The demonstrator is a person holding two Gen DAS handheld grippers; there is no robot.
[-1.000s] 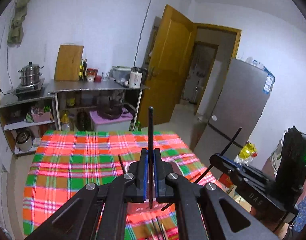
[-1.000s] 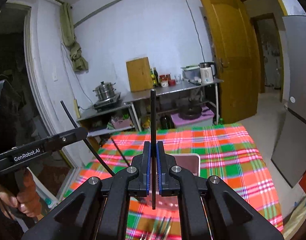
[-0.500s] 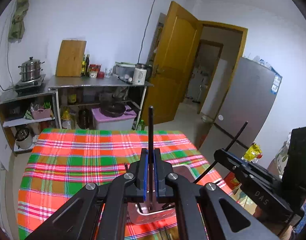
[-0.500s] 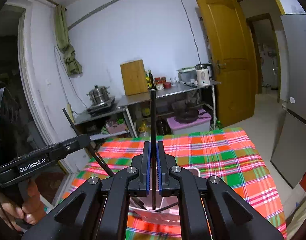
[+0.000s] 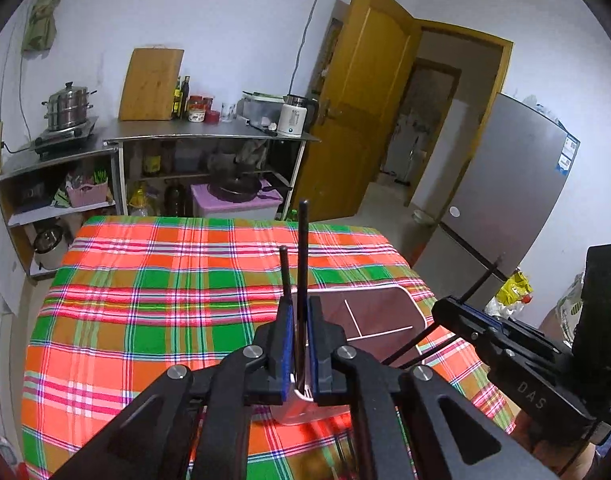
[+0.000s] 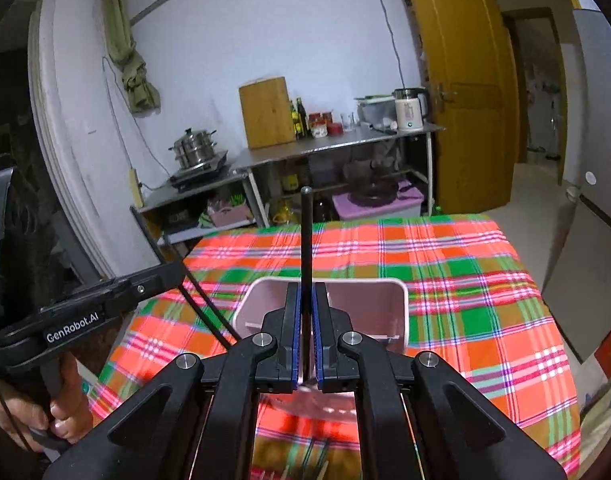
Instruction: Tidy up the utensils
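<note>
My left gripper [image 5: 300, 344] is shut on a black chopstick [image 5: 303, 264] that stands up between its pads. A second black chopstick [image 5: 284, 276] rises just left of it. My right gripper [image 6: 304, 336] is shut on another black chopstick [image 6: 306, 248]. Both grippers hang over a white divided utensil holder [image 6: 401, 320], which also shows in the left wrist view [image 5: 419, 318], on the plaid tablecloth [image 5: 165, 300]. In the left wrist view the right gripper [image 5: 457, 312] comes in from the right. In the right wrist view the left gripper [image 6: 161, 276] comes in from the left.
More utensils [image 6: 305, 474] lie blurred on the cloth at the near edge. Steel shelves [image 5: 209, 136] with pots and a kettle stand behind the table. A fridge [image 5: 505, 200] and an open door [image 5: 365, 120] are to the right.
Both grippers have moved forward and tilted down over the holder, which now sits closer beneath them. A second chopstick now shows beside the left gripper's own.
</note>
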